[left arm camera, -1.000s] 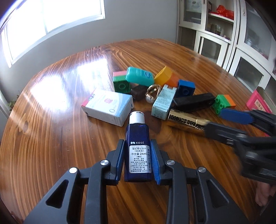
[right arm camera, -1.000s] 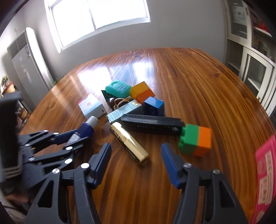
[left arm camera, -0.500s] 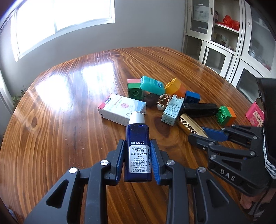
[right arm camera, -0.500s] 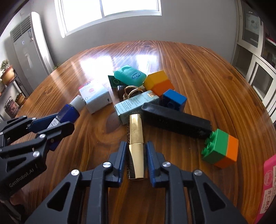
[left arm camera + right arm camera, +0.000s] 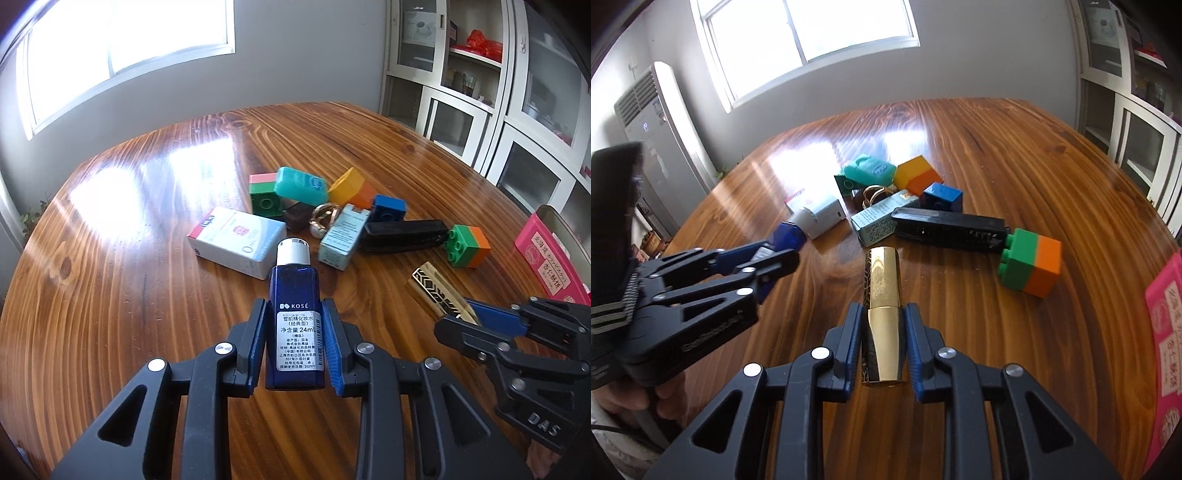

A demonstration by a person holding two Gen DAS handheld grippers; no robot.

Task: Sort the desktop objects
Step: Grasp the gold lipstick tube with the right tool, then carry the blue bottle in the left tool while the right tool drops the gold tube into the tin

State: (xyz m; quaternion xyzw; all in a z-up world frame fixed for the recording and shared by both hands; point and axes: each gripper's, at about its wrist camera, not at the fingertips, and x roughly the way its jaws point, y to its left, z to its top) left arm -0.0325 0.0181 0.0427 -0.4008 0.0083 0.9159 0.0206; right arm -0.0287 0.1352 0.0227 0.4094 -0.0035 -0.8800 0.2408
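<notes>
Sorting here turns on carrying two slim cosmetics off a crowded counter [image 5: 147,295] without knocking the rest, and from where I stand both are already gripped. The heap in the middle of the wood is the thing to steer round: a white box [image 5: 236,242], a long black case [image 5: 404,236], a teal case [image 5: 302,185], toy bricks in green, blue and orange, and a small pale carton [image 5: 343,236], all touching or nearly so. A pink tin [image 5: 550,258] sits apart at the right edge.

The left hand-held gripper [image 5: 294,345] is clamped narrow on the blue bottle [image 5: 294,314], pads against its flat sides below the shoulder, white cap pointing at the box just ahead. The right hand-held gripper [image 5: 884,343] is closed narrow on the gold tube [image 5: 884,314], holding the lower half while the upper half juts forward toward the carton and the black case.

To do this well, I'd say each hand should lift first, then travel, so the protruding ends clear the heap. The tube looks polished and tapered, so I'd expect it to slip forward if tipped down; keeping it level seems wise. The two tools sit near each other, so moving them apart rather than across one another should avoid a clash. Where each item belongs I cannot tell.
</notes>
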